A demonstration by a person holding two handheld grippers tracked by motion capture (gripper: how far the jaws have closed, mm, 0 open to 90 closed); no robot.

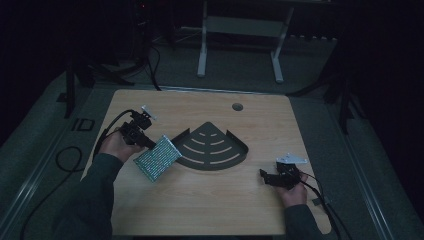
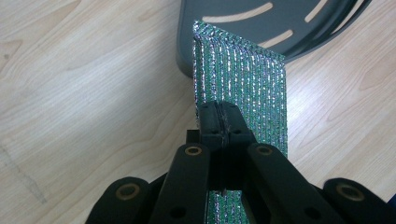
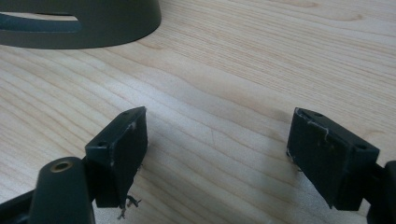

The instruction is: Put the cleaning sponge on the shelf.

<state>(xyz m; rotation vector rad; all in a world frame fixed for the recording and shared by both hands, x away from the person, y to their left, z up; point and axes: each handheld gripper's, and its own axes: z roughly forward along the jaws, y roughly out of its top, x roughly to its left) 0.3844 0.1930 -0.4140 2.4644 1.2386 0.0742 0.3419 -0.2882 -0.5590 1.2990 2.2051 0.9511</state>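
Observation:
A glittery green-and-silver scouring cloth [image 1: 157,158] hangs tilted above the wooden table [image 1: 200,210], just left of a dark grey quarter-round corner shelf [image 1: 212,146]. My left gripper [image 1: 150,144] is shut on the cloth's upper edge. In the left gripper view the black jaws pinch the sparkly cloth [image 2: 243,84], whose far end hangs in front of the shelf's rim [image 2: 187,46]. My right gripper [image 1: 264,176] rests low at the right of the table, open, jaws pointing left. In the right gripper view its pads [image 3: 126,149] stand wide apart over bare wood, the shelf [image 3: 93,28] at the top left.
A round cable hole [image 1: 237,106] sits near the table's far edge. Black cables trail off both grippers, one looping over the table's left side [image 1: 65,160]. A white frame [image 1: 240,40] stands on the floor behind the table.

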